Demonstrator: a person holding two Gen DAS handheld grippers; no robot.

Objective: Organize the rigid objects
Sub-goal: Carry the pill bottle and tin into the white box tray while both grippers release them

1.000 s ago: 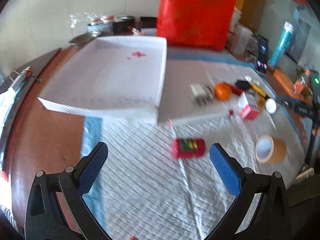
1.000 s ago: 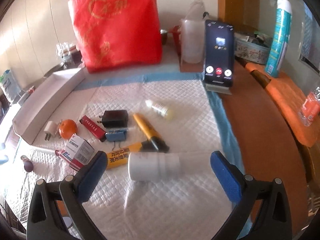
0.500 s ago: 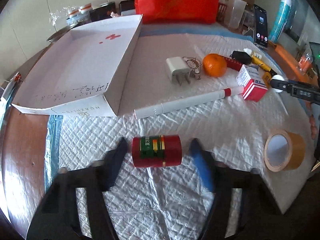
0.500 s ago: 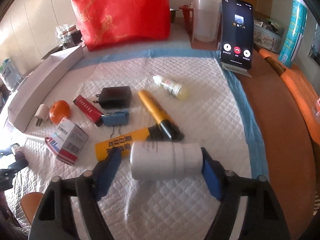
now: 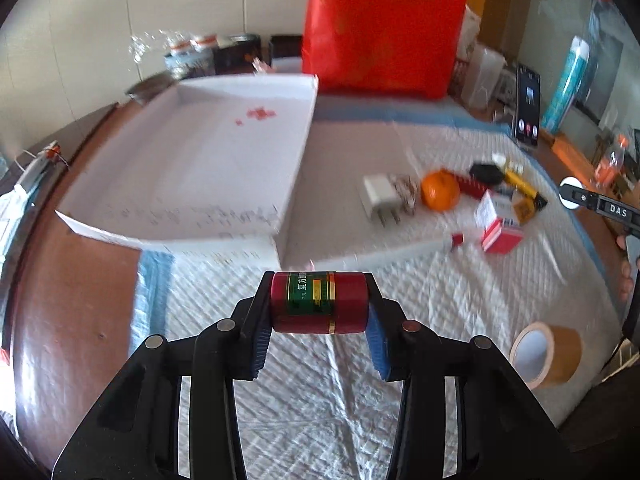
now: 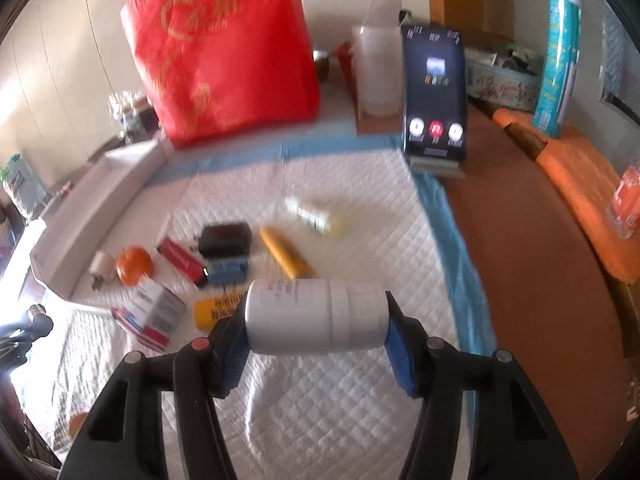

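Note:
My left gripper (image 5: pixel 320 312) is shut on a small red can (image 5: pixel 319 303) with a green and gold label, held crosswise above the white quilted pad (image 5: pixel 304 408). A white shallow box (image 5: pixel 200 168) with a red cross inside lies beyond it, to the left. My right gripper (image 6: pixel 316 324) is shut on a white pill bottle (image 6: pixel 316 317), also held sideways over the pad (image 6: pixel 320 412). Behind the bottle lie a yellow marker (image 6: pixel 285 255), a black charger (image 6: pixel 224 236), a blue clip (image 6: pixel 227 271), an orange (image 6: pixel 134 265) and a red-and-white carton (image 6: pixel 150 314).
A red bag (image 6: pixel 224 52) stands at the back, a phone (image 6: pixel 435 92) on a stand to its right. A tape roll (image 5: pixel 548 354), a white plug (image 5: pixel 380 196), a white pen (image 5: pixel 384 254) and an orange (image 5: pixel 440 190) lie on the pad. Brown table (image 6: pixel 540 280) borders the right.
Both grippers closed from wide open: the left onto the red can, the right onto the white pill bottle. Both objects now ride between the pads, off the pad.

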